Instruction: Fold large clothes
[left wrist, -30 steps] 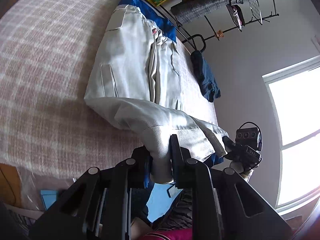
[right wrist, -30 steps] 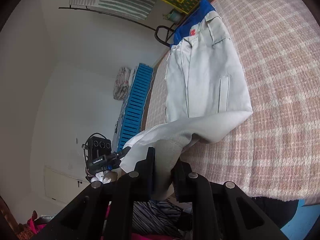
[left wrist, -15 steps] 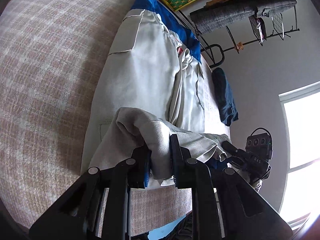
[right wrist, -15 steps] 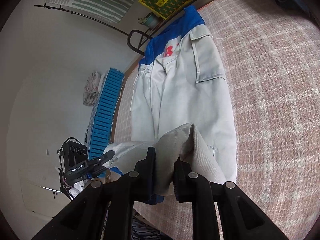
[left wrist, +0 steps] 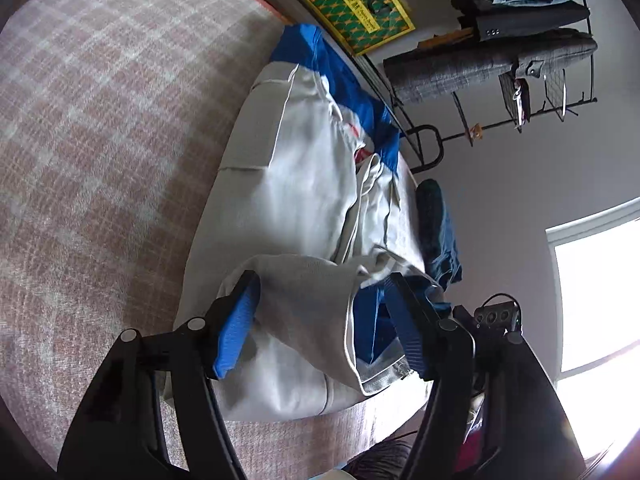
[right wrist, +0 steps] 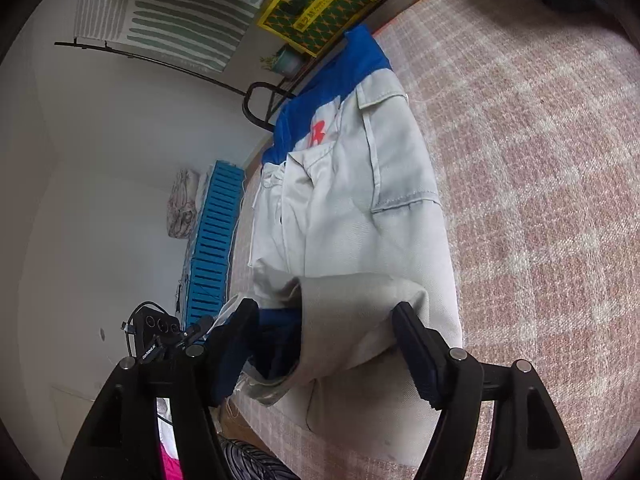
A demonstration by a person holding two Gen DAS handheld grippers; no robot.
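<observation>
A light grey jacket with blue trim lies lengthwise on the pink checked bed cover. Its near hem is folded up over its body in a loose hump. My left gripper is open, its fingers straddling that folded hem without gripping it. In the right wrist view the same jacket lies on the bed cover, and my right gripper is open around the folded hem. The blue lining shows inside the fold.
A dark blue garment lies beyond the jacket near the bed's far edge. A clothes rack and a yellow-green box stand by the wall. A blue slatted crate stands off the bed's side.
Both grippers carried the jacket's hem forward over its body, then opened and let it go. The hem now rests folded on the jacket.
</observation>
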